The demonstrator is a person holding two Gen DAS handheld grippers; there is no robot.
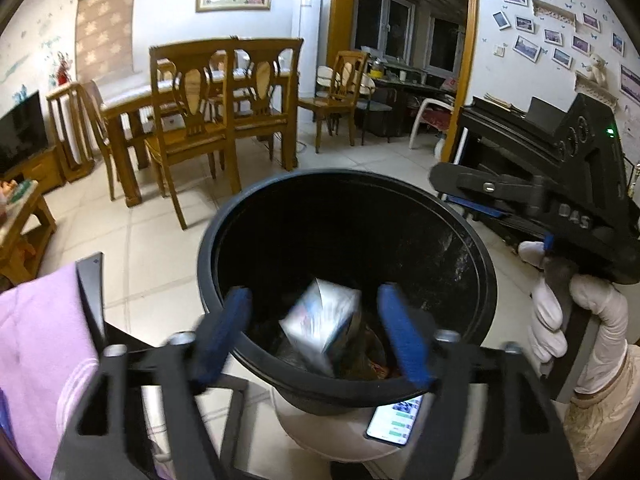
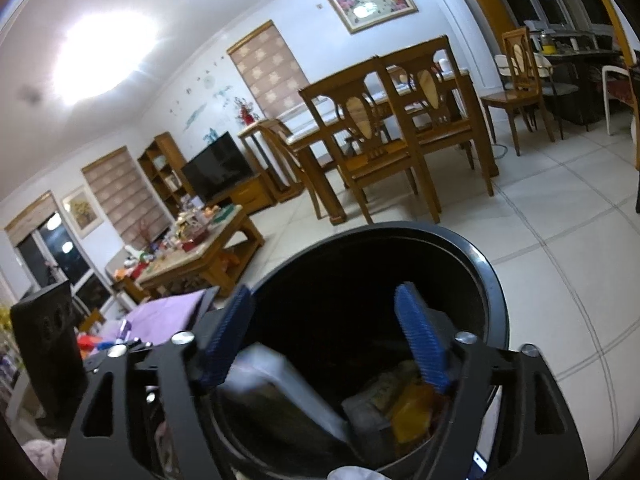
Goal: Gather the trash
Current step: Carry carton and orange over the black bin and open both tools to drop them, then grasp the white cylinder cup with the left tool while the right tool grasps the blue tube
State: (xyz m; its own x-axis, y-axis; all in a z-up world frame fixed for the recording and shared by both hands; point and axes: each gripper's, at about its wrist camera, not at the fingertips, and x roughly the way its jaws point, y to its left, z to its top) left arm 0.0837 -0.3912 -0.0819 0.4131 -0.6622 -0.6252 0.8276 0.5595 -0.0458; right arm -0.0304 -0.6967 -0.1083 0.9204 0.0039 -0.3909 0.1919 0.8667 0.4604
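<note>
Blue-padded fingers of the left gripper (image 1: pixel 316 332) stand spread apart over the near rim of a black trash bin (image 1: pixel 208 248), holding nothing. Between them, inside the bin, a silvery carton (image 1: pixel 320 320) lies tilted and blurred, so it may be falling or resting on the other trash; I cannot tell which. Crumpled wrappers (image 1: pixel 364 356) lie beside it at the bottom. Just under the bin's near edge a lit phone (image 1: pixel 396 420) rests on a white surface (image 1: pixel 320 436). A purple cloth (image 1: pixel 36 352) hangs at the left.

From the other side, the right gripper (image 2: pixel 328 340) also hovers over the bin, fingers wide open and empty. Below them sit the pale carton (image 2: pixel 280 384), blurred, and a yellow wrapper (image 2: pixel 412 408). In the left wrist view this gripper shows at the right, held by a white-gloved hand (image 1: pixel 576 320) just beside the bin's rim.

Beyond the bin lies a tiled floor (image 1: pixel 152 256), then wooden chairs (image 1: pixel 200 120) around a dining table (image 1: pixel 128 108). A television (image 2: pixel 218 170) stands further off, behind a cluttered coffee table (image 2: pixel 208 256).
</note>
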